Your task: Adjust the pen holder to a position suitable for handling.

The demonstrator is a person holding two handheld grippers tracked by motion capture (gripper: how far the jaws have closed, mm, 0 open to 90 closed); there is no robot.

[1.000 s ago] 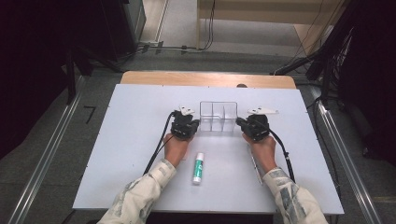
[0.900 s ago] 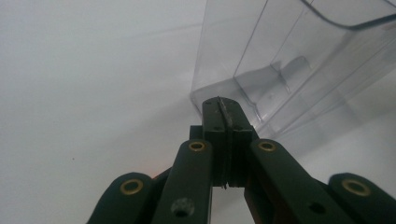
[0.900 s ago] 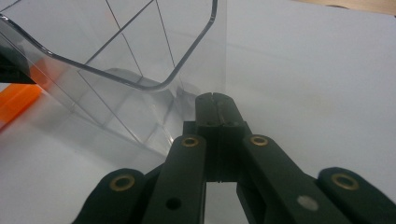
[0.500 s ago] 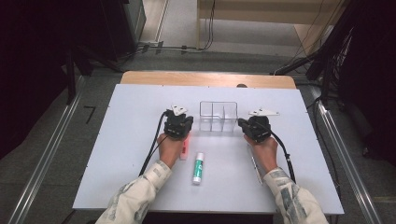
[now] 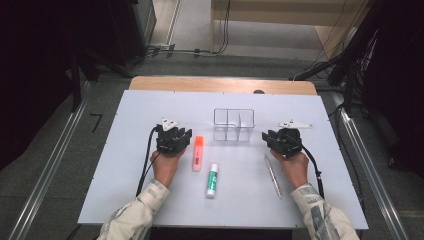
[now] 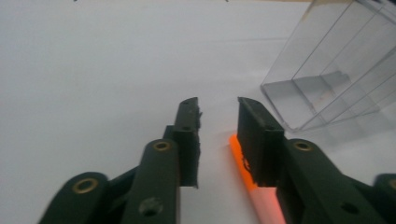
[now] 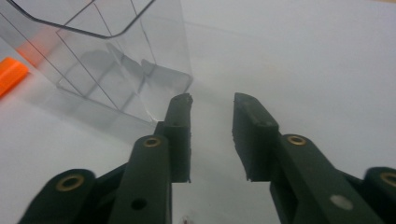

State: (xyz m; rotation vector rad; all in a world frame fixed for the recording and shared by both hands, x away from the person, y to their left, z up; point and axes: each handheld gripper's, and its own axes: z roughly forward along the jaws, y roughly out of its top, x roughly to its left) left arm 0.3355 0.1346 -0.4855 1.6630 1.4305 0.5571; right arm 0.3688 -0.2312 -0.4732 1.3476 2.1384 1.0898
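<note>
Nearest the front edge of the white worktop (image 5: 125, 200), two sleeved forearms come in, each hand gripping a set of black tongs. Between them, toward the front, a glue stick (image 5: 212, 180) with a green label lies flat, and over toward the right edge a slim pen (image 5: 273, 176) lies lengthwise, just beside the right hand (image 5: 295, 167). A step farther in, an orange highlighter (image 5: 198, 153) lies flat right next to the left tongs (image 5: 173, 134). The left hand (image 5: 166, 166) holds those tongs just left of the highlighter; in the left gripper view the jaws stand apart, nothing between them, with the highlighter's orange end showing beside the right-hand jaw. The right tongs (image 5: 278, 138) sit toward the right edge, jaws likewise parted and empty in the right gripper view. Farther still, near the worktop's middle, a clear plastic organiser (image 5: 234, 124) with dividers stands upright between the two tongs, empty.
</note>
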